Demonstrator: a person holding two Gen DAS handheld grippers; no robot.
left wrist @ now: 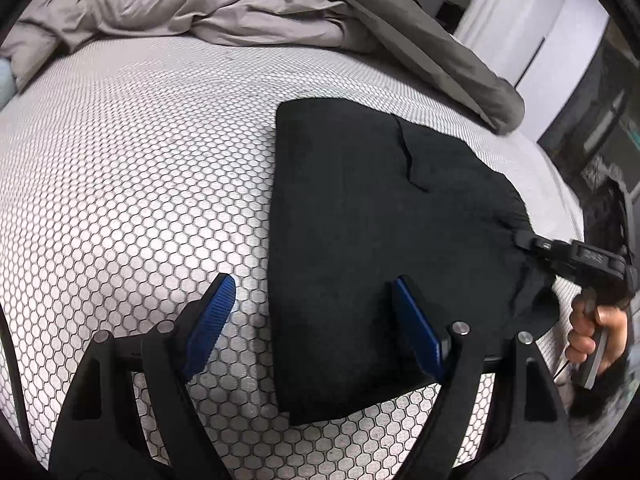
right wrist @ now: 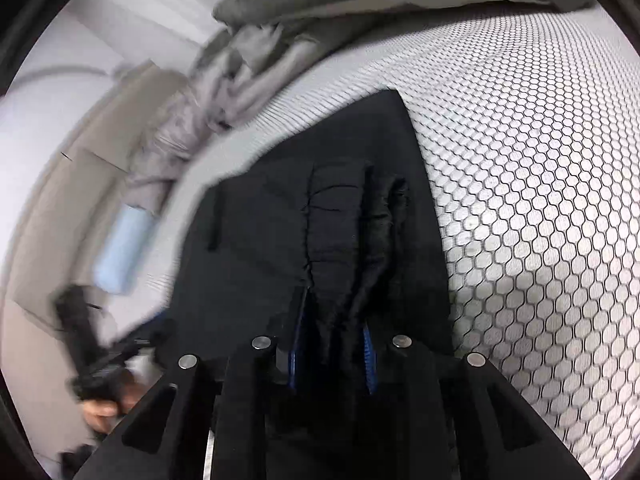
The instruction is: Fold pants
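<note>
I see the mattress [left wrist: 120, 168] first, its white cover printed with a dark honeycomb pattern, filling most of both views. A rumpled grey duvet [left wrist: 192, 4] is heaped along its far side. The black pants [left wrist: 372, 216] lie folded on the mattress near its edge, a flat oblong; in my left wrist view the long axis runs from near my camera away toward the duvet, with the gathered end out to the right.

My left gripper [left wrist: 312, 328] hangs above the near end of the pants with its jaws wide apart and nothing between them: one blue pad [left wrist: 212, 320] over bare mattress, the other over black cloth. I cannot tell whether it touches the fabric.

My right gripper [right wrist: 332, 352] is clamped on a bunched ridge of the pants [right wrist: 352, 240]; the cloth fills the narrow gap between its blue pads. From the left view it pinches the gathered right-hand end, with a hand [left wrist: 596, 332] on its handle.
</note>
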